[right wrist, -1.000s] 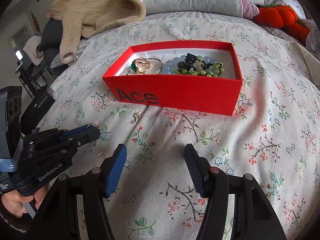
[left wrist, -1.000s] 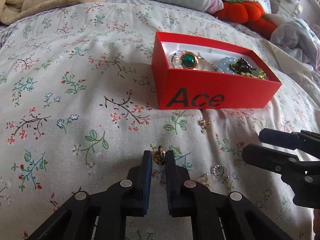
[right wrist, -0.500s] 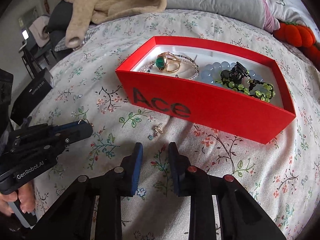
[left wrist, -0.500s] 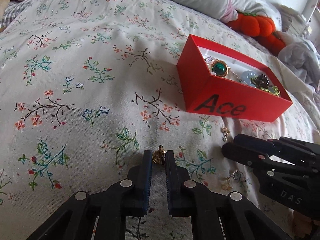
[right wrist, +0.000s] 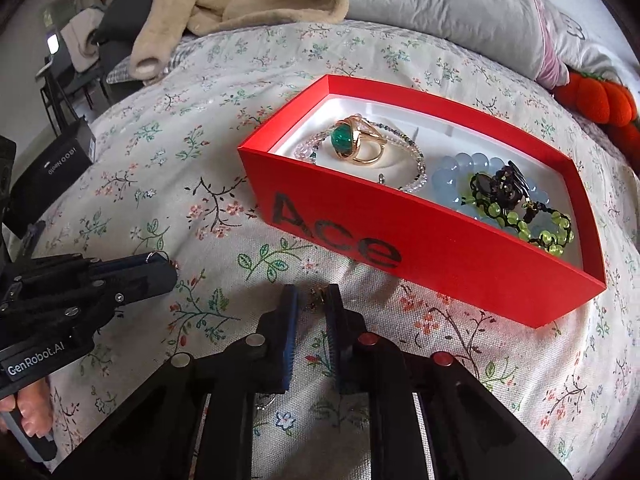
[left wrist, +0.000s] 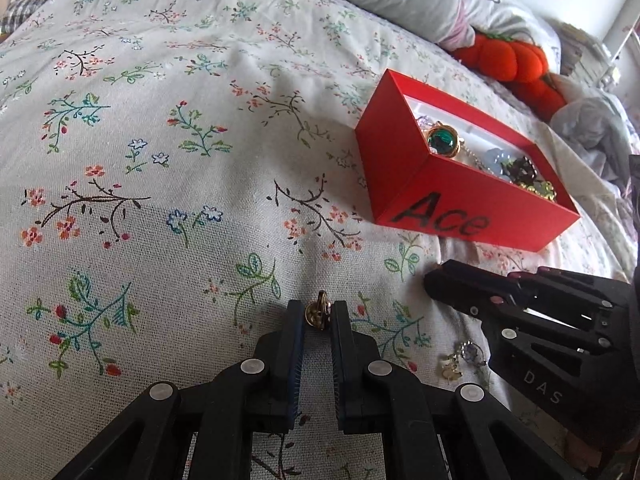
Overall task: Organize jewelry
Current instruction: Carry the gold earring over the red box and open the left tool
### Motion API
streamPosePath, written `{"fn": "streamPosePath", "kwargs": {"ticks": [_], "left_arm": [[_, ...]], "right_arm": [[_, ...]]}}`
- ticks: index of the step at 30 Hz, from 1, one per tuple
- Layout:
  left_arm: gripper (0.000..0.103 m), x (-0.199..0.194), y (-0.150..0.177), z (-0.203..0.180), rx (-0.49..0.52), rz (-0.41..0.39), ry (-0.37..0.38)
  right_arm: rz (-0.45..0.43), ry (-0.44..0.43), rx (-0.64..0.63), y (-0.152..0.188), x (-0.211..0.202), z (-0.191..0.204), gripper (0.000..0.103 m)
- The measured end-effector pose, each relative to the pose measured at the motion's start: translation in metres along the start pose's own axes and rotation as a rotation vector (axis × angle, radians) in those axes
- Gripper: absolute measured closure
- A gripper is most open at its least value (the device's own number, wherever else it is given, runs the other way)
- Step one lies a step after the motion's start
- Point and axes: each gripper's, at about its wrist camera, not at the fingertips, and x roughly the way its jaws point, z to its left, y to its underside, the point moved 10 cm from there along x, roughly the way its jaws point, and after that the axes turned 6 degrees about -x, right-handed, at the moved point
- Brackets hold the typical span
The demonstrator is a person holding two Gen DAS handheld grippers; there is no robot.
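Left claw pinches gold earring; loose charms only left view.

Red box; floral bedspread; green-stone gold ring.

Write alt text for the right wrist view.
The right gripper closes on a small gold earring on a floral bedspread, just before a red "Ace" box holding a green-stone ring and beaded bracelets. The left gripper is at left.
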Motion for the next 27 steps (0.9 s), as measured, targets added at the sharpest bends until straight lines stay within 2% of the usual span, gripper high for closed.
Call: {"fn": "streamPosePath", "kwargs": {"ticks": [4, 12, 19, 27], "left_arm": [[0.096, 0.0, -0.001, -0.002, 0.018, -0.002, -0.02], [0.095, -0.003, -0.001, -0.01, 0.071, -0.002, -0.062], [0.095, -0.01, -0.006, -0.026, 0.101, -0.009, -0.052], [0.095, -0.021, -0.028, -0.058, 0.164, -0.044, -0.036]], "right_arm": [[-0.004, 0.015, -0.011, -0.001, -0.001, 0.001, 0.097], [-0.04, -0.041, 0.083, 0.009, -0.021, -0.008, 0.097], [-0.054, -0.047, 0.096, 0.019, -0.041, -0.014, 0.097], [-0.122, -0.059, 0.171, 0.009, -0.071, -0.037, 0.097]]}}
